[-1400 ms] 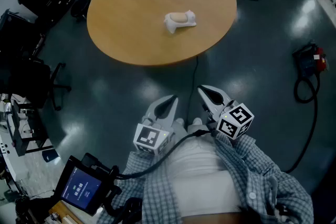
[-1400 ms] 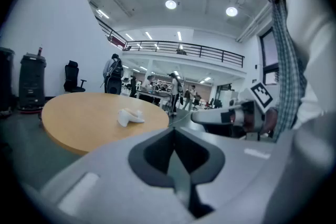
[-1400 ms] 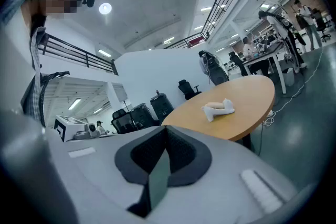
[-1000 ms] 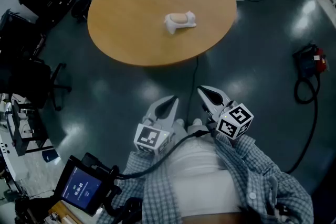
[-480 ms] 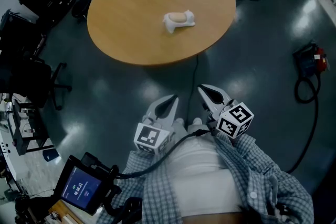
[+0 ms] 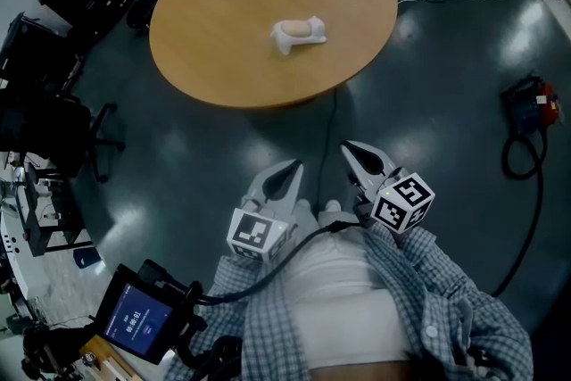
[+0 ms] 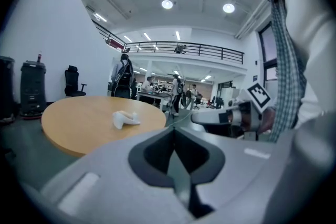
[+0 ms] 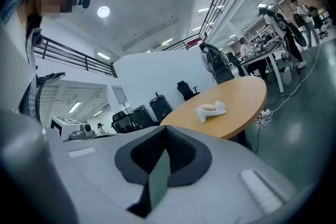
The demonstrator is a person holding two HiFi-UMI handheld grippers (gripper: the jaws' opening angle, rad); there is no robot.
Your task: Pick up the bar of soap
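Little has been moved since the earlier frames: the round wooden worktop point(image 6: 223, 40) is seen slightly further left in the head view, and both grippers are kept close to the person's checked shirt point(image 6: 428, 299), well short of the worktop's near edge. The bar of soap point(image 6: 300, 29), beige, is seen lying in a white soap dish point(image 6: 285, 41) near the middle of the worktop, a little toward its right side. The left gripper point(image 6: 294, 168) is pointed toward the worktop with its jaws pressed together and nothing between them, as its own view confirms. The right gripper point(image 6: 349, 148), beside it, is likewise held with jaws pressed together and empty. Black office chairs point(image 6: 53, 129) are seen left of the worktop, and a red-and-black device point(image 6: 533, 107) on the floor to its right.
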